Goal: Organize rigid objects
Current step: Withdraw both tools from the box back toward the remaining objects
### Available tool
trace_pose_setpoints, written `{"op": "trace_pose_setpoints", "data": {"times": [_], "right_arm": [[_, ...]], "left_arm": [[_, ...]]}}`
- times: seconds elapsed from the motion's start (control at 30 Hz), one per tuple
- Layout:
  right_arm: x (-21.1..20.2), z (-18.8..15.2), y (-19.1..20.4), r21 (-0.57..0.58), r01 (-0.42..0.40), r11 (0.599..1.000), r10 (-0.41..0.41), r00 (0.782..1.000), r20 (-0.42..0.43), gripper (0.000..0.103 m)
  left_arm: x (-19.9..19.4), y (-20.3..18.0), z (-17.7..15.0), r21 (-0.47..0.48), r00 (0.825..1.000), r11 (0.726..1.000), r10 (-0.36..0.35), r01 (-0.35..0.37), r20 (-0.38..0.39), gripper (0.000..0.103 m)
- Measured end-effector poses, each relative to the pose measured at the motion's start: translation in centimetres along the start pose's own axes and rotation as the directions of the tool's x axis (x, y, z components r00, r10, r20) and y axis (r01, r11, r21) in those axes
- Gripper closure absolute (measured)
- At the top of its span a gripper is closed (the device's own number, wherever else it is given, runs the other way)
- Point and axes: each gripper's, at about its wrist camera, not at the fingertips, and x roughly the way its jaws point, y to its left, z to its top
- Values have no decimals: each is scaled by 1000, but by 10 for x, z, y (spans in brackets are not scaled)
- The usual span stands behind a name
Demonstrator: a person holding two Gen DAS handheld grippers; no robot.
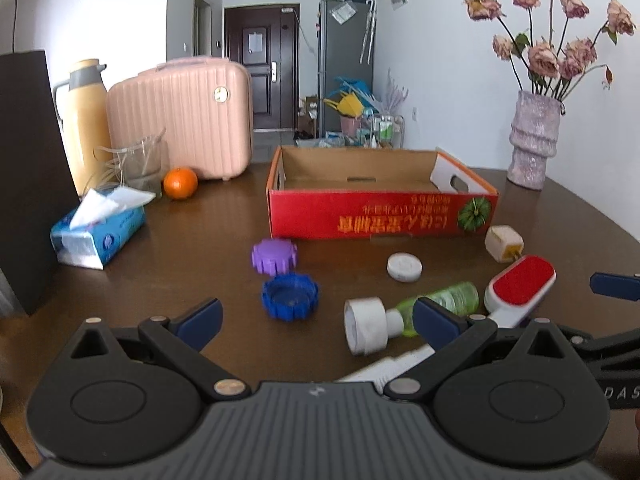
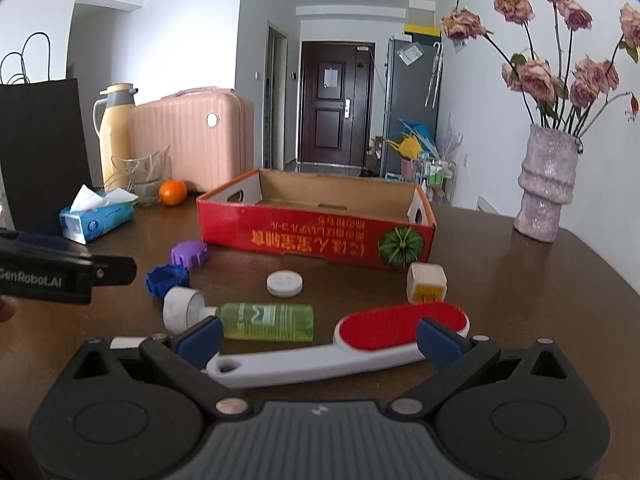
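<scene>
Left tool (image 1: 316, 320): hovering low over the desk (image 1: 200, 232) with its blue pads spread wide and nothing between them; the blue gear-shaped cap (image 1: 290, 296) is lying just ahead, slightly left of its centre line.
Right tool (image 2: 320, 338): also standing wide open and empty, its pads bracketing the lint brush (image 2: 340, 344) from the near side without touching it, as far as this view tells.
Key relation: the lint brush is lying crosswise to the right tool, long axis running left to right, white handle toward the left pad and red pad face toward the right; a grip across the narrow handle would, I judge, call for a turn of the wrist or a shift to the left.
Nearer hand: the right one is sitting almost over the brush; the left one is nearer the two caps and the green bottle (image 1: 440, 300).
Other task things: purple gear-shaped cap (image 1: 274, 256), white round lid (image 1: 404, 267), cream cube (image 1: 503, 242) and the bottle's white cap (image 1: 366, 330) are all lying loose on the desk in front of the red box (image 1: 380, 216).
Red box: open-topped, seeming empty, waiting behind the loose pieces.
Right view only: the whole brush handle with its hanging hole, and the bottle's full side.
Left view only: the hollow of the blue cap, and more of the box floor.
</scene>
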Motion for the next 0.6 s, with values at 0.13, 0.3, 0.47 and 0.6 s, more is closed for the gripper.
{"op": "trace_pose_setpoints", "data": {"times": [0.13, 0.3, 0.47, 0.6], "right_arm": [[1, -7, 1, 6, -4, 1000, 4, 1000, -25, 0], [2, -10, 6, 1, -12, 1000, 12, 999, -36, 0], [5, -9, 9, -4, -22, 1000, 22, 999, -44, 0], [9, -9, 17, -14, -47, 999, 46, 997, -55, 0]], "left_arm": [[-1, 2, -10, -3, 1000, 1000, -12, 12, -28, 0], [-2, 3, -15, 0, 999, 1000, -11, 11, -38, 0], [-1, 7, -15, -10, 999, 1000, -2, 1, -42, 0], [-2, 14, -16, -16, 999, 1000, 16, -17, -42, 0]]}}
